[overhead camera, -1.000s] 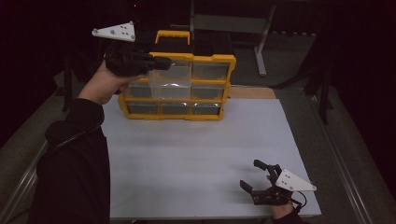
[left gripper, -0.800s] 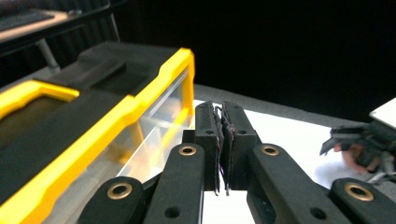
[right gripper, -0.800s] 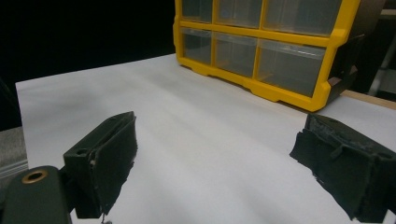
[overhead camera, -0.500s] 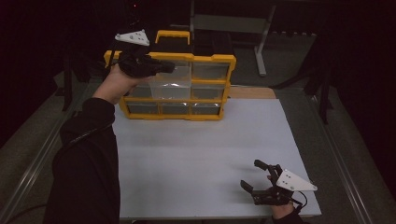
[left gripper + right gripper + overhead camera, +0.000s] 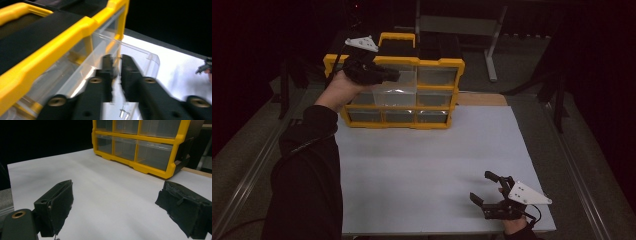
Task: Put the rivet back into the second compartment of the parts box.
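Observation:
A yellow organiser (image 5: 439, 64) with clear drawers stands at the back of the white table top (image 5: 422, 165). One clear drawer (image 5: 394, 94) is pulled out of it. My left gripper (image 5: 393, 76) hovers over that drawer (image 5: 147, 56). Its jaws (image 5: 116, 72) have just been opening and stand a narrow gap apart, with only a blurred streak between the pads. Small metal screws (image 5: 123, 113) lie in the drawer below the jaws. My right gripper (image 5: 481, 186) rests near the table's front right, open and empty (image 5: 117, 205), facing the organiser (image 5: 160, 171).
A yellow carry handle (image 5: 398, 37) tops the organiser. A strip of wood (image 5: 482, 99) lies to the right of it. Metal table legs (image 5: 492, 50) stand behind, and a grey floor with rails (image 5: 572, 150) runs along both sides.
My left hand has come down and a little to the right, onto the pulled-out drawer. Its jaws have parted slightly. The right gripper has stayed in place.

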Tool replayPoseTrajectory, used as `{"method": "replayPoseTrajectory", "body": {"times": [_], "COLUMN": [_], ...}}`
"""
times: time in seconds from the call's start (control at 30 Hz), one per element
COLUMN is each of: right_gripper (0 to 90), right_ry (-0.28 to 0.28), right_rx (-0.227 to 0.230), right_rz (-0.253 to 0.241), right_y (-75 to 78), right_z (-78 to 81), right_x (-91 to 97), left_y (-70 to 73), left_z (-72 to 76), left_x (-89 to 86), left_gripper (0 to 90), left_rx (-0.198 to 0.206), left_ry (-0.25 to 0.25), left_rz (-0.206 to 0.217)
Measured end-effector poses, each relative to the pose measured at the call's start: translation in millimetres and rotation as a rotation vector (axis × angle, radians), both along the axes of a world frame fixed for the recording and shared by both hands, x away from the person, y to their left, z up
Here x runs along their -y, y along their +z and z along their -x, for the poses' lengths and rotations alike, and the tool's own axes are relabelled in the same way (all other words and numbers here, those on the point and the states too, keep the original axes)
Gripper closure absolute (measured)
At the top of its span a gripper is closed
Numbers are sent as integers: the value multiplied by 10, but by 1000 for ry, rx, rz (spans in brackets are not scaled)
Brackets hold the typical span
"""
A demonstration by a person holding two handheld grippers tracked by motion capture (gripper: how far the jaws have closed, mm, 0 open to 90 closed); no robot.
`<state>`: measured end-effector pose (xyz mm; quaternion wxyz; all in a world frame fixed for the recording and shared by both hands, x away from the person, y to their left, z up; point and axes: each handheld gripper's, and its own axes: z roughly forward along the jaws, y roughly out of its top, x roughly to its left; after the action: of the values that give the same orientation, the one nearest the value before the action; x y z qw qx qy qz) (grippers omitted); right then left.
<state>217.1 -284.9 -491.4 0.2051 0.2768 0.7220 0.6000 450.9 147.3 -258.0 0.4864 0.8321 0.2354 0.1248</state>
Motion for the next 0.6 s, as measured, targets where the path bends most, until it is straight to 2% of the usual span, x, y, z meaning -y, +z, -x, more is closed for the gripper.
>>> {"method": "replayPoseTrajectory", "body": {"times": [0.1, 0.17, 0.3, 0.43, 0.6], "right_gripper": [111, 111, 110, 111, 111], "right_ry": [0, 1, -1, -1, -3], "right_rx": [0, 4, 2, 6, 8], "right_rz": [1, 2, 3, 8, 11], "right_y": [1, 2, 1, 3, 7], "right_z": [0, 1, -1, 0, 2], "right_x": [-2, -1, 0, -6, -6], "left_y": [22, 48, 119, 172, 175], "left_z": [14, 38, 103, 189, 287], "left_x": [-8, -8, -4, -5, -49], "left_gripper": [588, 544, 346, 191, 34], "left_rx": [3, 11, 20, 35, 15], "left_ry": [3, 1, -11, -6, 3], "left_rz": [18, 26, 51, 49, 38]}}
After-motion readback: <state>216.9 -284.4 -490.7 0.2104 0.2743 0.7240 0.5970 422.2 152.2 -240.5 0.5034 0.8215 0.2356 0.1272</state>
